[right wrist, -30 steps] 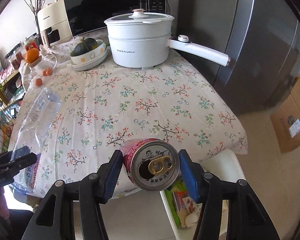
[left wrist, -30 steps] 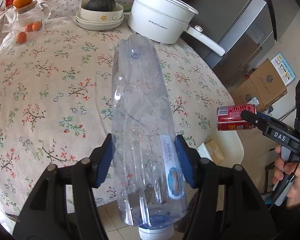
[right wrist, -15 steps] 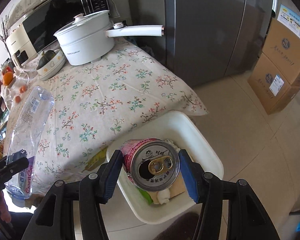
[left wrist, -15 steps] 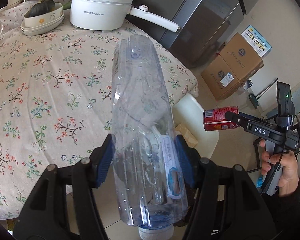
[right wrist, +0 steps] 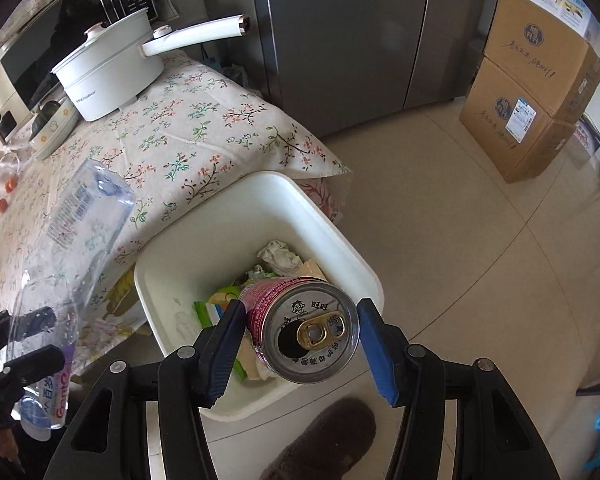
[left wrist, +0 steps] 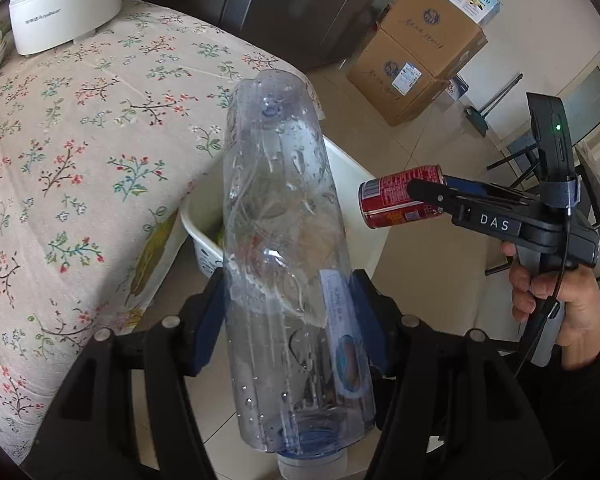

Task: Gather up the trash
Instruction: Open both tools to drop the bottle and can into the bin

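Note:
My left gripper (left wrist: pixel 290 312) is shut on a clear empty plastic bottle (left wrist: pixel 284 240), its cap end toward the camera; the bottle hangs beside the table edge, over the near side of the bin. The same bottle (right wrist: pixel 80 220) shows at the left of the right wrist view. My right gripper (right wrist: pixel 300 332) is shut on a red drink can (right wrist: pixel 308 328) with an open pull-tab top, held directly above a white trash bin (right wrist: pixel 340 240) on the floor. From the left wrist view the can (left wrist: pixel 400 202) and right gripper (left wrist: pixel 424 196) hang over the bin (left wrist: pixel 204 236).
The bin holds crumpled paper (right wrist: pixel 280 256) and wrappers. A table with a floral cloth (right wrist: pixel 180 140) stands against the bin, carrying a white pot (right wrist: pixel 108 68) with a long handle. Stacked cardboard boxes (right wrist: pixel 532 88) and a grey fridge (right wrist: pixel 360 40) stand beyond. A brown slipper (right wrist: pixel 328 440) lies near the bin.
Both grippers have swung from over the table to the right, off its edge. The can now hangs over the bin and the bottle over the bin's near side. Both grips are unchanged.

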Demonstrator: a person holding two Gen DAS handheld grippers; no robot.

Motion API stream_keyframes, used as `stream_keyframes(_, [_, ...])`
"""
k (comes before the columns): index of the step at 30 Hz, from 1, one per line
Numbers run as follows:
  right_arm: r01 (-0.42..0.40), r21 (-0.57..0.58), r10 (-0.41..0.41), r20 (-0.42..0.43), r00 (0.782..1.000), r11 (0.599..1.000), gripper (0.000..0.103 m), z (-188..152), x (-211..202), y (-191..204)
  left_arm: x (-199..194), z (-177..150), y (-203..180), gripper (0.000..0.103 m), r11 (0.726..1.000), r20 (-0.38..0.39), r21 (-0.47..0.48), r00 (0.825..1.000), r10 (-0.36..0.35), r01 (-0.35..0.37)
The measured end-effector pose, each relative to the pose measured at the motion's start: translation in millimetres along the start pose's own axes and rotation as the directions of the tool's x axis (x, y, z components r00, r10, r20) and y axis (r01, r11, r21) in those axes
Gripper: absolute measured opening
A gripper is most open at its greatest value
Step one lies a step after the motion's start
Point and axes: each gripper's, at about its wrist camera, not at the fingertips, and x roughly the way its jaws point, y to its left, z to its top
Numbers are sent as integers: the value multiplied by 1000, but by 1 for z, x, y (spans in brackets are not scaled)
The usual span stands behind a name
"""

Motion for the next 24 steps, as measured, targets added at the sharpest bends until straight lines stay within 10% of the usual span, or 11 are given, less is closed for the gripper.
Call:
stream_keyframes(11, [20,34,-20,3,1000,999,58,3,-2,-23,54,25,-22,65,994,-25,69,996,81,-79])
stream_keyframes(17, [29,39,-29,-2,1000,999,58,4,1,-22,35,21,-19,89,979,49,109,985,166,-170])
stream_keyframes(24, [23,26,-23,-2,1000,999,58,8,2,-10,9,12,-10,91,958,111,140,966,234,-249])
